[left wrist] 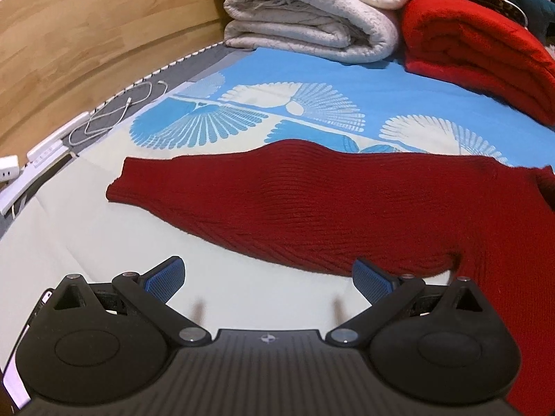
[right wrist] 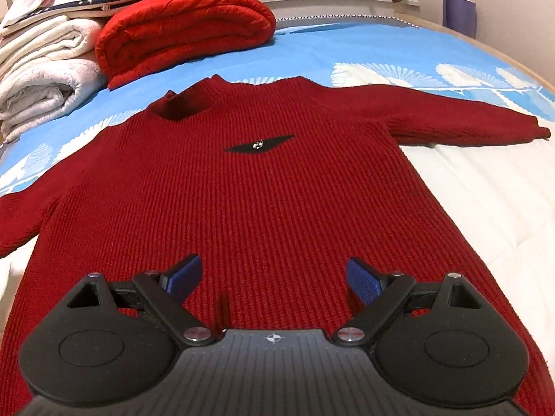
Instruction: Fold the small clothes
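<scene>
The dark red ribbed knit sweater (right wrist: 263, 187) lies flat on the bed, collar far, hem near. The right gripper (right wrist: 274, 277) hovers over its lower body, jaws wide, empty. The left gripper (left wrist: 267, 277), equally wide, faces the crosswise left sleeve (left wrist: 242, 194) ahead, nearer.

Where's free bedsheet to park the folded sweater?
Free: cream sheet near the left sleeve; cream sheet below the right sleeve. Crowded: the head end, with white quilt and red blanket; charger cable by the wooden board.
</scene>
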`<action>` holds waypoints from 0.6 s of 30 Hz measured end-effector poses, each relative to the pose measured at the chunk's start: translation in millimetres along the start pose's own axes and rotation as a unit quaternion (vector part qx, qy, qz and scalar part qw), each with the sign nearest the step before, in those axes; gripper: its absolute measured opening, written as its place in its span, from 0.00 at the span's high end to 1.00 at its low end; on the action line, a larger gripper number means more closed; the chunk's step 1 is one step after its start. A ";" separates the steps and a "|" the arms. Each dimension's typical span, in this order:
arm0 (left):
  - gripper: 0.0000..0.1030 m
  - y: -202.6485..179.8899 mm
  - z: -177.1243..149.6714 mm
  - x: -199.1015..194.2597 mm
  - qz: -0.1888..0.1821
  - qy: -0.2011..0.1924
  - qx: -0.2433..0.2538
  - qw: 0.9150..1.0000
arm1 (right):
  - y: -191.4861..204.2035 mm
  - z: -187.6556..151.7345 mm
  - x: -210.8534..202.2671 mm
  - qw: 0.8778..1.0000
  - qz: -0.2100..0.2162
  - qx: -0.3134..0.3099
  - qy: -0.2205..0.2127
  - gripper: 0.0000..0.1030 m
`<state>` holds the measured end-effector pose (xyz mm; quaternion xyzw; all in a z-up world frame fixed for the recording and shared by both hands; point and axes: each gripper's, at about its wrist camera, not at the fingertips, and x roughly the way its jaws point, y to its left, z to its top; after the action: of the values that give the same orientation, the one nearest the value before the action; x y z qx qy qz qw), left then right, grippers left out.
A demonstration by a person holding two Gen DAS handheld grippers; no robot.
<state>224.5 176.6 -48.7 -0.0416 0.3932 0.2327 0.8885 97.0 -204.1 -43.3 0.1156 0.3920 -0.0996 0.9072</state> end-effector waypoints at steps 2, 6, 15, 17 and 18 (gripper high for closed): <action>0.00 4.3 3.1 4.6 0.000 0.002 -0.014 1.000 | -0.3 -0.2 1.9 1.000 -0.001 0.003 0.006 0.12; 0.00 16.8 10.1 16.1 0.006 0.006 -0.048 0.999 | -4.5 1.1 5.6 1.000 -0.005 0.014 0.010 0.12; 0.00 48.7 18.1 45.5 -0.019 0.037 -0.130 0.991 | -37.4 18.1 13.9 0.996 -0.030 0.087 0.002 0.12; 0.00 55.1 18.6 51.4 -0.025 0.042 -0.148 0.988 | -45.2 20.8 15.0 0.994 -0.036 0.104 0.000 0.12; 0.00 57.9 18.8 54.2 -0.026 0.043 -0.155 0.987 | -48.2 21.1 15.7 0.993 -0.038 0.111 0.001 0.12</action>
<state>243.0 253.5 -68.5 -0.1988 0.3889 0.2656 0.8595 109.1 -257.6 -47.1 0.2006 0.3835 -0.1766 0.8840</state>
